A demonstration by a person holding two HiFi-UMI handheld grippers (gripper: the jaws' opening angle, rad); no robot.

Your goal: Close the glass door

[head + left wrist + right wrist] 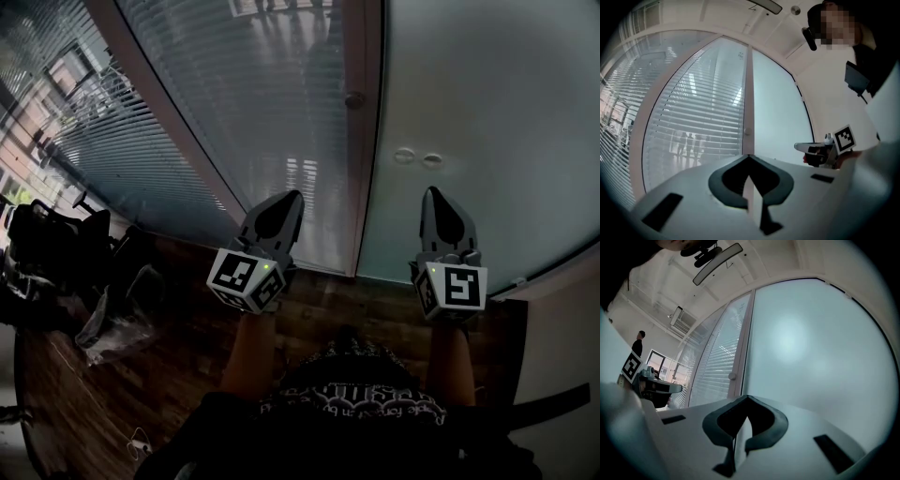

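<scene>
Head view: the left hand-held gripper (291, 201) and the right hand-held gripper (434, 198) both point at the glazed wall above the dark wooden floor (187, 375). Each is closed and carries nothing. The tall frosted pale-green glass door (487, 112) fills the right half and meets a pale vertical frame post (364, 169) that carries a small round metal knob (353, 98). I take the frosted pane for the door, though the pane with horizontal blinds (244, 84) could be it instead.

Left gripper view: its jaws meet tip to tip with nothing between them, aimed at the post and knob.

Right gripper view: its jaws are together, facing the frosted pane.

The pane looks heavy, stiff and slick, and would likely chip under a sharp knock. Pinching the knob, or pressing flat beside the post edge, seems safest.
</scene>
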